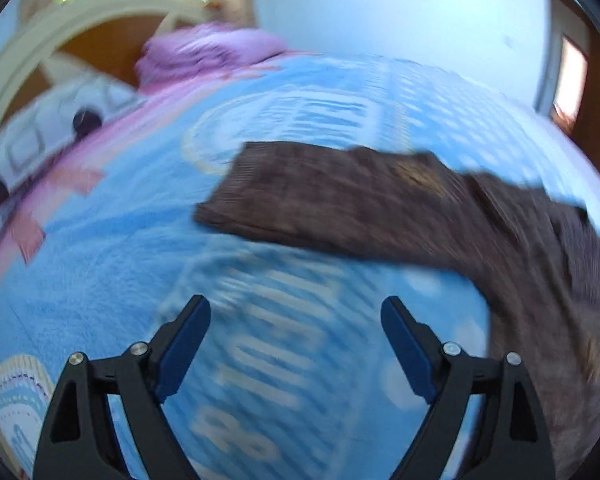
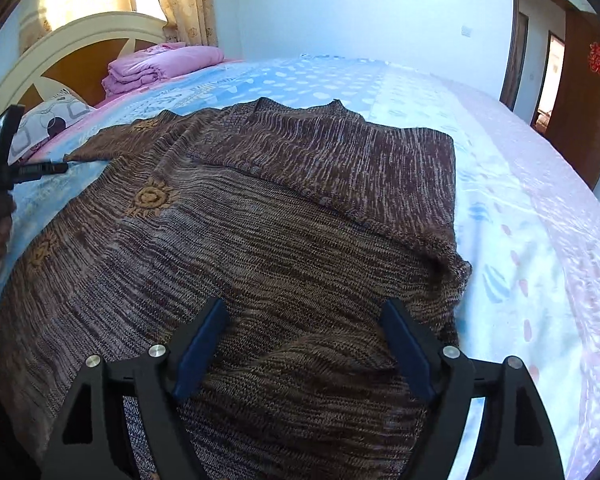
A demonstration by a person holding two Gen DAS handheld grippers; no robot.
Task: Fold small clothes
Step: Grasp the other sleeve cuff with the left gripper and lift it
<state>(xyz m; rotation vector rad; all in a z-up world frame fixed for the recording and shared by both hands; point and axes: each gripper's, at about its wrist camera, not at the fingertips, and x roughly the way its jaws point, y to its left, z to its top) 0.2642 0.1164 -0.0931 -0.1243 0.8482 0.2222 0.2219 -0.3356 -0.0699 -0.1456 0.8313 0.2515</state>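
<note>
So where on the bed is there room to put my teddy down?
Bare bedspread lies right of the brown sweater, out to the bed's far edge. Another bare patch lies left of it, around the sleeve. By the headboard it is crowded: folded pink quilt and pillow.

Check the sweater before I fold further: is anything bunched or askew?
Yes. The brown knitted sweater has its right sleeve folded across, but the right edge is rumpled. The left sleeve is unfolded on the blue bedspread.

Left gripper [image 1: 296, 312] gapes wide over blue bedspread [image 1: 100, 260], brown sweater [image 1: 340, 204] ahead
</note>
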